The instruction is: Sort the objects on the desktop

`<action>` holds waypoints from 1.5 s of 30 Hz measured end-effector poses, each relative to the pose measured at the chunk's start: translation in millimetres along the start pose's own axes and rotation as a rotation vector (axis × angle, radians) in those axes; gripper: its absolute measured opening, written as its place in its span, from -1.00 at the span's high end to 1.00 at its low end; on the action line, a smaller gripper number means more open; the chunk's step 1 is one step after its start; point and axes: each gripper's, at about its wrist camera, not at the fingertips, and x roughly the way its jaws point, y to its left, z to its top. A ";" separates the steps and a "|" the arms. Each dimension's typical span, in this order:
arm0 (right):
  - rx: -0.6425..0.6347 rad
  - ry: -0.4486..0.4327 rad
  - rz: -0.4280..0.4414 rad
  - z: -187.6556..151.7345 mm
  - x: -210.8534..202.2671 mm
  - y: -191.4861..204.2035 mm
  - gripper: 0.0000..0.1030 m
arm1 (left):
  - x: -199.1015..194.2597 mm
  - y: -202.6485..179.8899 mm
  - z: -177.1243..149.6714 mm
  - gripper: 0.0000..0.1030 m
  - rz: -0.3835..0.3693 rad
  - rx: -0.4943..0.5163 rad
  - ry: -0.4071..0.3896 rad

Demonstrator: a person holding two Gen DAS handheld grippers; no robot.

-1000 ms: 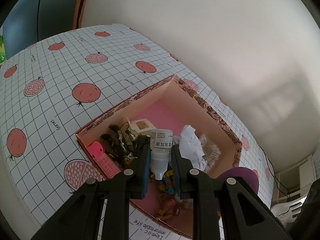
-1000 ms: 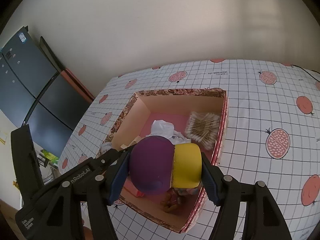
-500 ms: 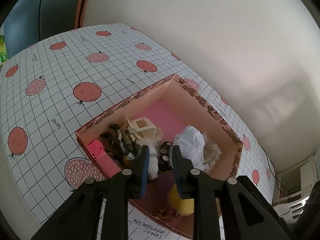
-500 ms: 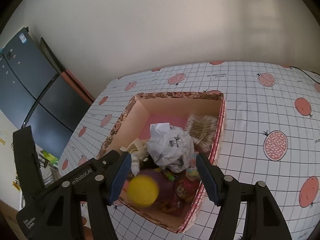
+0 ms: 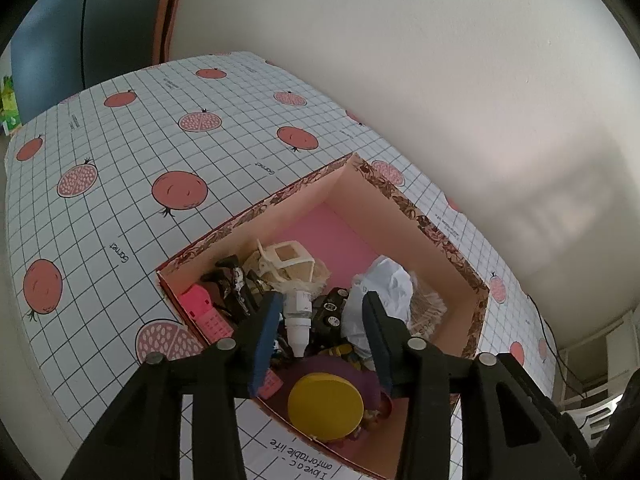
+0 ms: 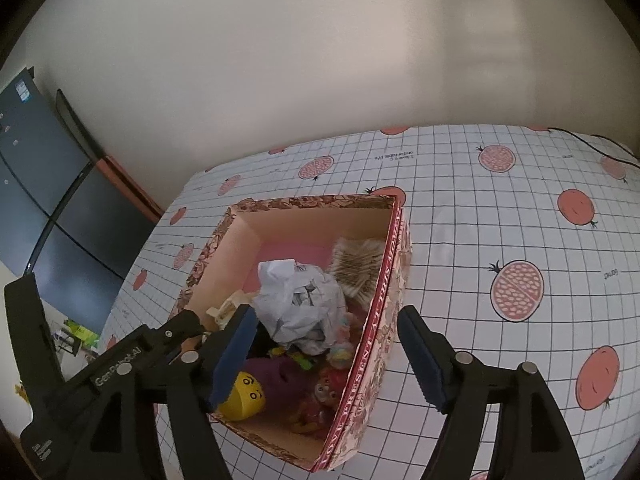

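A floral cardboard box (image 5: 424, 220) (image 6: 384, 312) holds several small items on the pomegranate tablecloth. My left gripper (image 5: 320, 338) hovers over its near end with its jaws opening. A small white dropper bottle (image 5: 299, 322) lies in the box below them, close to the left pad and free of both. A purple and yellow plush toy (image 5: 326, 400) (image 6: 272, 378) rests in the box's near corner. My right gripper (image 6: 326, 356) is above the box's right wall, jaws opening, nothing between them.
Also in the box are crumpled white paper (image 6: 300, 304), a pack of cotton swabs (image 6: 356, 268), a beige hair clip (image 5: 282, 258), a pink comb-like piece (image 5: 204, 312) and a black toy car (image 5: 332, 312). Dark cabinet (image 6: 48, 208) at the table's left; a cable (image 6: 580, 140) at the far right.
The left jaws let go of the white bottle, which dropped into the box. The right jaws released the purple and yellow toy, which fell into the box's near corner. Both jaws stand wider.
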 end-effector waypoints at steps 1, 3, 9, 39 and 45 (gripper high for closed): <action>-0.001 0.000 0.000 0.0 0.0 0.1 -0.56 | 0.0 -0.1 -0.1 0.02 0.001 0.000 0.000; -0.004 -0.007 0.001 0.3 -0.4 1.4 -0.70 | -0.8 -0.6 0.3 -0.05 0.007 0.004 -0.005; -0.005 -0.017 -0.004 -0.7 -1.6 1.6 -1.00 | -3.4 -0.6 0.7 -0.46 0.024 0.004 -0.024; 0.015 0.000 -0.030 0.3 0.6 -8.2 -1.00 | -3.0 -15.0 -0.3 -0.80 0.076 0.077 -0.039; 0.014 0.005 -0.040 4.7 -8.6 -10.5 -1.00 | -8.5 -24.8 0.4 -0.80 0.088 0.106 -0.040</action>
